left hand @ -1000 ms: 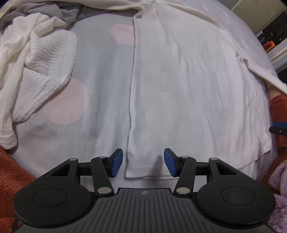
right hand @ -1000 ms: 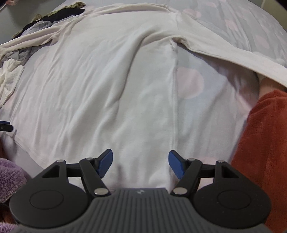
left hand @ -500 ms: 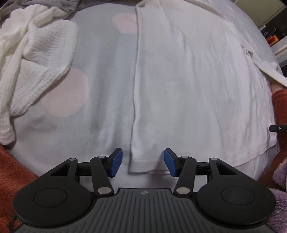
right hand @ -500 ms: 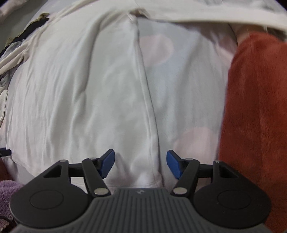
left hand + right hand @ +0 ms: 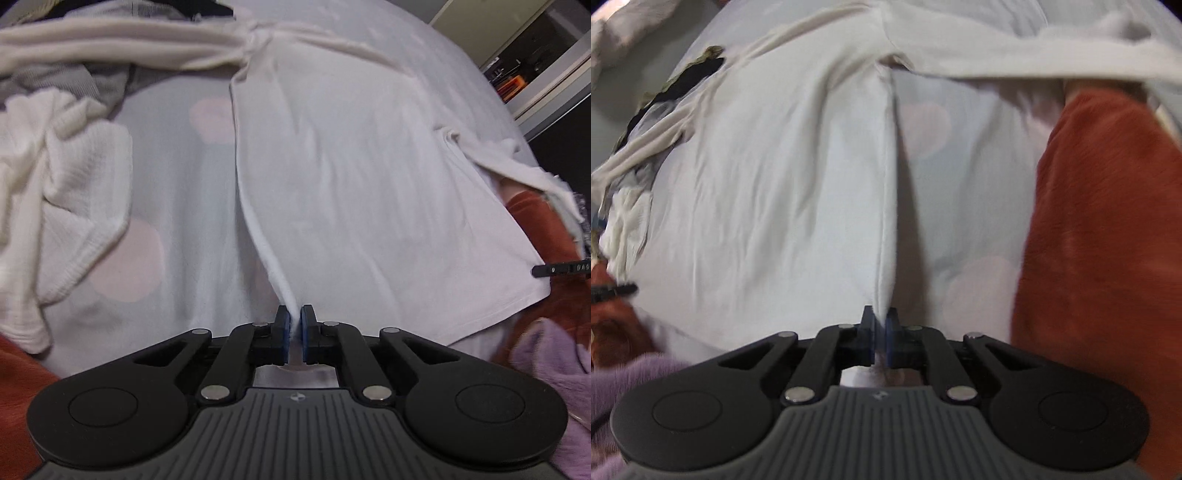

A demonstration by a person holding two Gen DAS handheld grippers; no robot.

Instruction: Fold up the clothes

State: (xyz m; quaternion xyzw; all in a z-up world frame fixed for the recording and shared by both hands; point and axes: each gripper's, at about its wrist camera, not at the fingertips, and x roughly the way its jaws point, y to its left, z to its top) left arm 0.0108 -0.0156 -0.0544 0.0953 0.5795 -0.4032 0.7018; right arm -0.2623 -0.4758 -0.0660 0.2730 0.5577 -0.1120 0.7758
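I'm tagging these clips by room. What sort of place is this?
Probably a bedroom: a white shirt lies spread on a pale bedsheet with pink dots, loose laundry lies beside it, and a shelf unit stands behind.

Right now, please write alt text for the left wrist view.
The left gripper is shut on the bottom corner of a white long-sleeved shirt spread on a pale dotted bedsheet. A crumpled white waffle-knit cloth lies at left.
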